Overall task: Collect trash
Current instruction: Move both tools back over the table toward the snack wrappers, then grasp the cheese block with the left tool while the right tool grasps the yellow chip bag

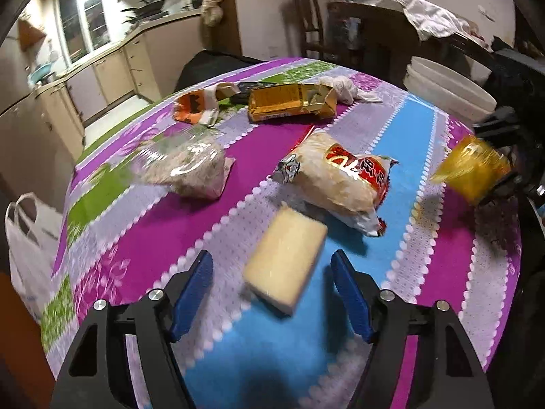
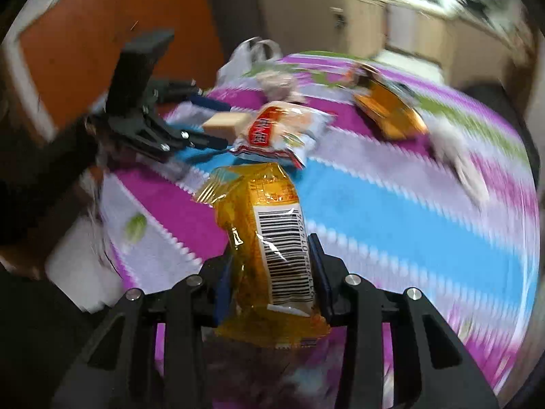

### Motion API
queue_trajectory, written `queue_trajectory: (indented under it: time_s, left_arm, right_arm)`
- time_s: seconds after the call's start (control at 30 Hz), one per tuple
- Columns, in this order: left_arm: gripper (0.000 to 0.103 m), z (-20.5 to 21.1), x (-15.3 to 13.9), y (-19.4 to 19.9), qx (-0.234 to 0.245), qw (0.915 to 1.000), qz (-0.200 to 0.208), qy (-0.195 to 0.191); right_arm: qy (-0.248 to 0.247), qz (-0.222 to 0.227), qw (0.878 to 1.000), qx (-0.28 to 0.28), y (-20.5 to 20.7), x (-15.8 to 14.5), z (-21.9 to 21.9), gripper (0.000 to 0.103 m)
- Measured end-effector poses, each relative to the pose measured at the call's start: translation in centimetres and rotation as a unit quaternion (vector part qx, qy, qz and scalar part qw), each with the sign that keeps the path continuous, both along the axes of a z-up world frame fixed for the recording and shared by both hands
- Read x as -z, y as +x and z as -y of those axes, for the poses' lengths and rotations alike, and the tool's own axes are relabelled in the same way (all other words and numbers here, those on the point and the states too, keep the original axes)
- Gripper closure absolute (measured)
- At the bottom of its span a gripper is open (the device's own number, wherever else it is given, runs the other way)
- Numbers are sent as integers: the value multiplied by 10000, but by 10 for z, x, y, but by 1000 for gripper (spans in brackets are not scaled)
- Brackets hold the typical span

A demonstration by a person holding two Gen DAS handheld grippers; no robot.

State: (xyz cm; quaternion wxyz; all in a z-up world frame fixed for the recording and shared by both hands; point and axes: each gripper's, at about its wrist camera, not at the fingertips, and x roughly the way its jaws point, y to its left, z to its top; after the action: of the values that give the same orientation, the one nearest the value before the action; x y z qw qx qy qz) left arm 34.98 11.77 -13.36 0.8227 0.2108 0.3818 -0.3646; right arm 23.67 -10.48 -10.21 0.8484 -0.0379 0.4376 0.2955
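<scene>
A white plastic carrier bag (image 1: 25,238) hangs off the far left edge of the worktop (image 1: 391,245); its mouth faces away and what is in it cannot be made out. Two white bowls (image 1: 446,88) sit stacked at the right rim, their insides hidden. On the striped, flowered cloth the trash lies scattered: one red-and-white noodle packet (image 1: 340,184) in the middle, one crumpled clear bag (image 1: 185,167) to its left, one flattened gold carton (image 1: 291,102) further back with an orange-and-white wrapper (image 1: 197,107) beside it, and one wad of white tissue (image 1: 344,90) just behind the carton. A small dark flat thing lies between wrapper and carton, too blurred to name. One pale beige block (image 1: 284,267) lies nearest, touching the noodle packet's near end. The left tongs (image 1: 272,293) stand spread wide to either side of that block, blue pads (image 1: 196,289) clear of it, nothing gripped. The right tongs (image 2: 272,272) are clamped narrow on one yellow snack wrapper (image 2: 269,248), barcode side up, lifted over the worktop's right side. In the right wrist view the left tongs and the noodle packet lie between the wrapper and the carrier bag beyond. A small green scrap (image 2: 136,226) lies on the cloth near the edge. A dark wooden chair (image 1: 311,24) stands behind the worktop.
</scene>
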Motion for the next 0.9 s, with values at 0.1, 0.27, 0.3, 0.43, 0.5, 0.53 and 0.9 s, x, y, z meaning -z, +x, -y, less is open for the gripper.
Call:
queue_trajectory:
  time_s: [0.1,0.27,0.3,0.43,0.5,0.53,0.9]
  left_arm:
    - [40,6,4,1,221,9997,11,108]
    - [61,6,3,-9,123,9999,-26,79]
    - [63,5,3,-13,-3,10000,-8,84]
    - [72,1,0,-29,-757,9971,-29,25]
    - [72,3,-4,-45,-1156,9933,7,-78]
    - [72,4,-6,-52,-1312,9912,-8,-161]
    - [72,60,-53,-95,-2966,9518,705,-324]
  right_arm:
    - [315,-208,9969,684,-13,-2,22,65]
    - [576,-201,9905,1231,-25,-7,37,65]
    - [555,-195,9902,1268,-26,-6,36,65]
    - [465,-163,9896,1352,-23,-2,25,65]
    - [436,-151,9889,1411,-22,0,21,65]
    - [435,-143,9886,1437,-21,0,19,65]
    - [407,7,9837,1749,-32,-7,14,65]
